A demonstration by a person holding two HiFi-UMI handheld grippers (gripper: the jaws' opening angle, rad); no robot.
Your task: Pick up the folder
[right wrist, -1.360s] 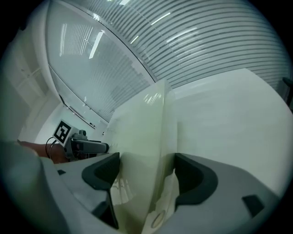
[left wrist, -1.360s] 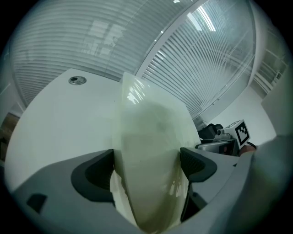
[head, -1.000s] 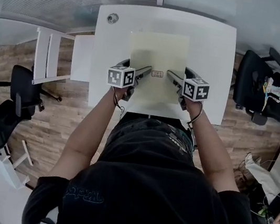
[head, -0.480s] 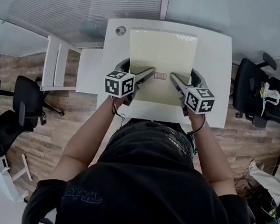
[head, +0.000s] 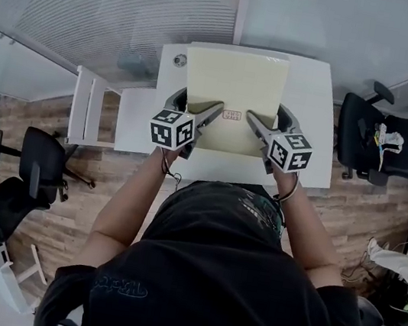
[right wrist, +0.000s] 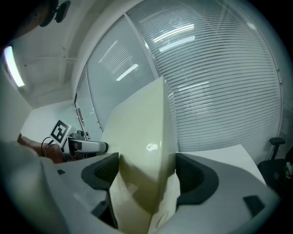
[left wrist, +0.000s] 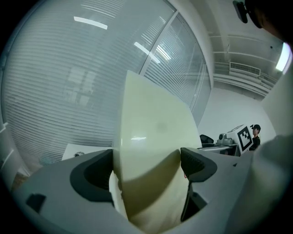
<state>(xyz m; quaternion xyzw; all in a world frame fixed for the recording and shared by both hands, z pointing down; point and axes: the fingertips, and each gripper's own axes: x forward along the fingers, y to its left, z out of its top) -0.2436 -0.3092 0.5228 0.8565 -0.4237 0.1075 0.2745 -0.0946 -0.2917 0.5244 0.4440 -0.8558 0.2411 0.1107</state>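
Folder (head: 234, 82) higher — left tool (head: 218, 107), right tool (head: 250, 115)

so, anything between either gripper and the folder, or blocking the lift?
Nothing visible. The left gripper and right gripper are each shut on the folder, one at each side edge, with only folder between the jaws. Nothing lies on top of it above the white table.

An office was shown: a white desk (head: 317, 100) was set against a glass partition with slatted blinds (head: 122, 5), and black swivel chairs (head: 359, 138) were seen on wood-patterned flooring (head: 358, 211) at both sides.
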